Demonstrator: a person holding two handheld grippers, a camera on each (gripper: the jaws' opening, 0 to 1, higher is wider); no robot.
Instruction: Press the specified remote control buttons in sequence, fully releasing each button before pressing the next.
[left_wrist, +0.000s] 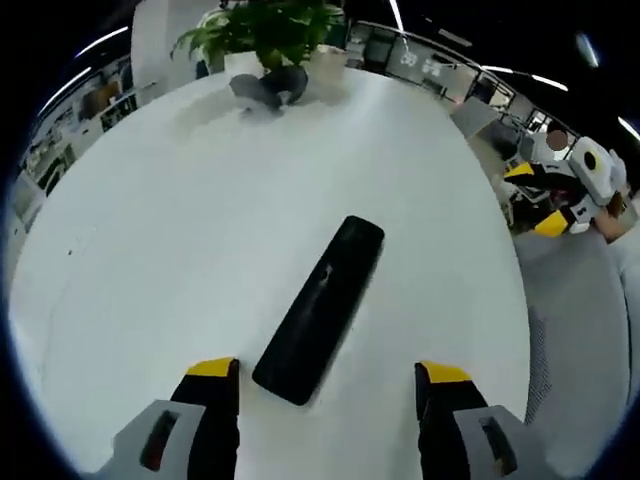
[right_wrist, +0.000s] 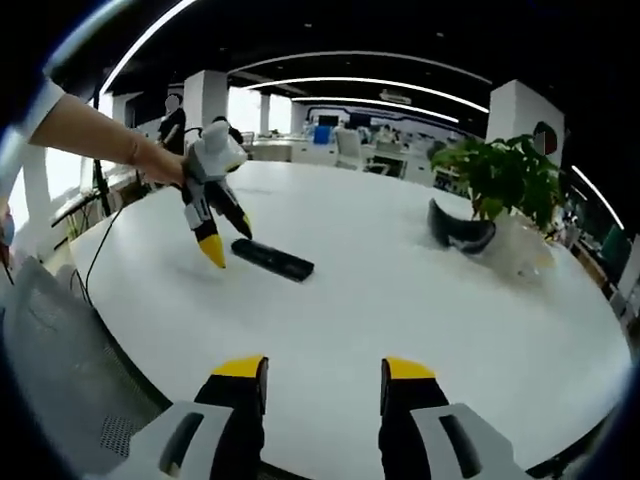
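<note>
Our left hand-held gripper (left_wrist: 328, 385) is wide open, holding nothing, and the black remote (left_wrist: 320, 308) lies flat on the white tabletop (left_wrist: 150, 260) just ahead between its jaws. Our right hand-held gripper (right_wrist: 320, 378) is open too, well back from it. We think the remote is light, hard and smooth, so we should hold its long sides gently.

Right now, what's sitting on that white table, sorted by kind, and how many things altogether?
Remote control: 1
Potted plant: 1
Dark curved object beside the plant, which I can't identify: 1
Total: 3
</note>
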